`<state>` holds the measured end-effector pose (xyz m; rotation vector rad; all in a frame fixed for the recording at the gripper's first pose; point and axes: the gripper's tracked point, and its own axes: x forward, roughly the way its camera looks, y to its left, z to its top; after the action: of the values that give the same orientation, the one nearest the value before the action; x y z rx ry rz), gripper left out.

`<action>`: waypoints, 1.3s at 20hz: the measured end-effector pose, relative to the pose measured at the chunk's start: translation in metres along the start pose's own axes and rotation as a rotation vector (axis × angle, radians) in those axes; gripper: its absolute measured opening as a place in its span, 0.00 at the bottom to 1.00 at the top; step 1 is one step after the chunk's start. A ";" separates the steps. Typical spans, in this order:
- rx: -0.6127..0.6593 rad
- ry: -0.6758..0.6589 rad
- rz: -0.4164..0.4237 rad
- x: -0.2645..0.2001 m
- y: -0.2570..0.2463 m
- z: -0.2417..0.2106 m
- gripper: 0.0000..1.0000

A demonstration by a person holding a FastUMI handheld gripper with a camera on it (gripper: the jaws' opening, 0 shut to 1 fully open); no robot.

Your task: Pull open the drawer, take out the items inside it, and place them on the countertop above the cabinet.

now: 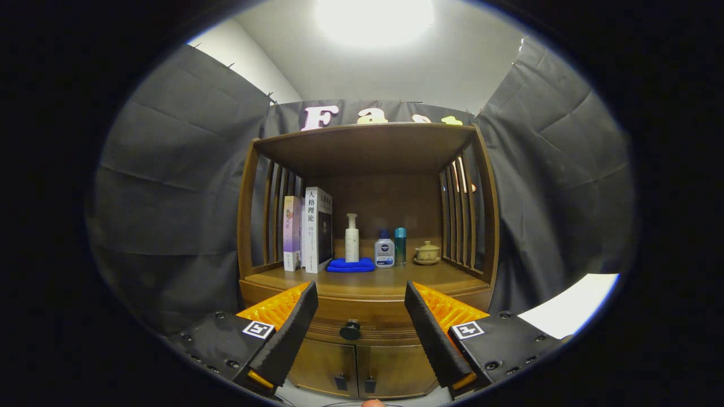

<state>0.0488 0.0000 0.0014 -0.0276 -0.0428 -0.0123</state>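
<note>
A white book (pixel 317 229) standing on the counter (pixel 390 281) carries four Chinese characters, 人格理论, down its spine, square black-and-white marker tags sit on each side of the tool (pixel 360 295), and the bottles' labels are too small to read.

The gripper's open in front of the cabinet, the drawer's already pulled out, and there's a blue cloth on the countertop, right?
Not quite: the gripper view shows the drawer shut, its knob untouched between the fingers. The gripper is open, and the blue cloth lies on the countertop.
</note>
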 end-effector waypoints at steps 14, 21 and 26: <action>0.005 0.190 0.015 0.093 0.019 -0.124 0.98; 0.027 0.290 0.004 0.126 0.015 -0.168 0.83; 0.056 0.336 0.022 0.134 0.017 -0.187 0.64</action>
<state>0.1913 0.0101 -0.1802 0.0303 0.2935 0.0065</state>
